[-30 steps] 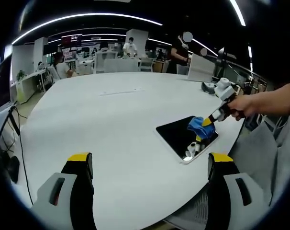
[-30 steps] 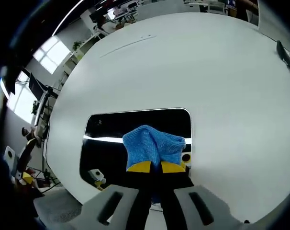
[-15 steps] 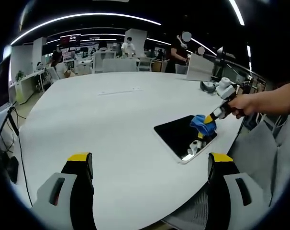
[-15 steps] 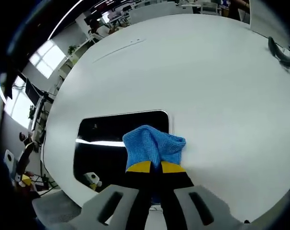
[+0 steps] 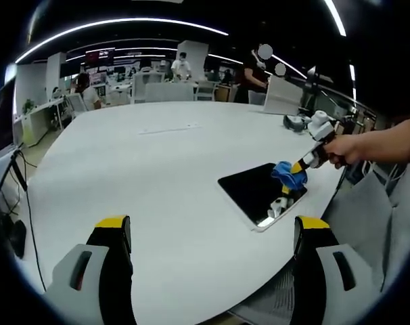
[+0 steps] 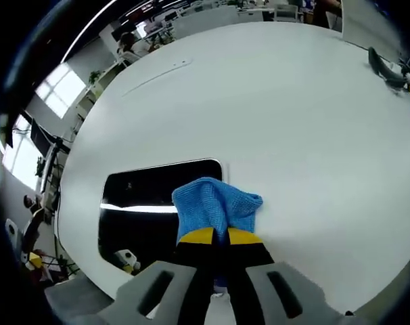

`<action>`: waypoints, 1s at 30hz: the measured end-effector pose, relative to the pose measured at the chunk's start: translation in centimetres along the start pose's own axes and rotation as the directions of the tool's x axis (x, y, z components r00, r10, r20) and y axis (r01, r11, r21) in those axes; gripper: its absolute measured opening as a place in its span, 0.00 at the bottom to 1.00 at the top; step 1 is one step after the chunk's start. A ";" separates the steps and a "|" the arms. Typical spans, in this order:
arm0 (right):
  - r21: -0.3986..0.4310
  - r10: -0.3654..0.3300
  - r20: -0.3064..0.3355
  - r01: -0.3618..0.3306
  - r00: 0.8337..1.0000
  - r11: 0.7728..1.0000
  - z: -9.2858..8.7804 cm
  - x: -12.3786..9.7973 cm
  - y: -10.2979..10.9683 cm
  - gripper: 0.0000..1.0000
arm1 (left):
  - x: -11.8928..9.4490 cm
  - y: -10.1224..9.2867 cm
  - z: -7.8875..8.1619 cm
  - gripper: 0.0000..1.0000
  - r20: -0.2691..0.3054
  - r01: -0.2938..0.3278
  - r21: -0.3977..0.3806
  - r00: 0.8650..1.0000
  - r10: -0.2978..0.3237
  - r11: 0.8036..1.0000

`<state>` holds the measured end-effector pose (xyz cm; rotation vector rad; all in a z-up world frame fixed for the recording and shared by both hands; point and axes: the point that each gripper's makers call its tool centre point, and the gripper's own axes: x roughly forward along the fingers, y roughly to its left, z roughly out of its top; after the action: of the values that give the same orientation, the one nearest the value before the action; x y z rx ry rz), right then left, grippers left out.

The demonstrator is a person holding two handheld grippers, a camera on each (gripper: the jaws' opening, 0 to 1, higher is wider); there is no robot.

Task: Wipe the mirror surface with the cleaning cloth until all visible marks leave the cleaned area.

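Right gripper fingers pinching one blue cloth, left gripper wide, one mirror

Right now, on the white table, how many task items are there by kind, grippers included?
Mirror: 1
Blue cloth: 1, pinched in the right gripper
Grippers: 2, the left gripper open above the table
Total: 4

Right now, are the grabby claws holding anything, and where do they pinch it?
The right gripper pinches the blue cloth by its bunched lower end. The left gripper is open, holding nothing.
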<state>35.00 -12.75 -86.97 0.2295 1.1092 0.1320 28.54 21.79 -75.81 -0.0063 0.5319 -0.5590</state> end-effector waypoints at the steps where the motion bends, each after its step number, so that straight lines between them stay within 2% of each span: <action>1: 0.009 0.000 0.005 0.000 1.000 1.000 0.0 0.0 0.0 0.00 | 0.0 0.0 0.1 0.99 0.002 0.001 0.003 1.000 -0.001 1.000; 12: 0.037 0.009 0.011 -0.010 1.000 0.999 -0.5 -0.5 0.6 0.00 | 0.2 0.0 0.2 0.99 0.015 0.009 0.012 1.000 -0.009 1.000; 16: 0.001 0.004 0.000 -0.004 1.000 1.000 -1.2 -0.6 1.2 0.00 | 0.3 -0.1 0.0 0.99 0.016 0.007 0.004 1.000 -0.007 1.000; 22: 0.020 -0.003 0.008 0.002 1.000 1.000 -1.6 -0.8 1.1 0.00 | 0.4 -0.5 0.0 0.99 0.015 0.015 0.010 1.000 -0.015 1.000; 30: 0.025 -0.017 0.003 0.017 1.000 1.000 -2.9 -1.6 0.7 0.00 | 0.2 0.1 -0.2 0.99 0.013 0.004 0.001 1.000 -0.004 1.000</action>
<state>31.68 -12.09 -86.65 0.2428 1.1099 0.1027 28.66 21.82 -76.09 -0.0095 0.5193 -0.5627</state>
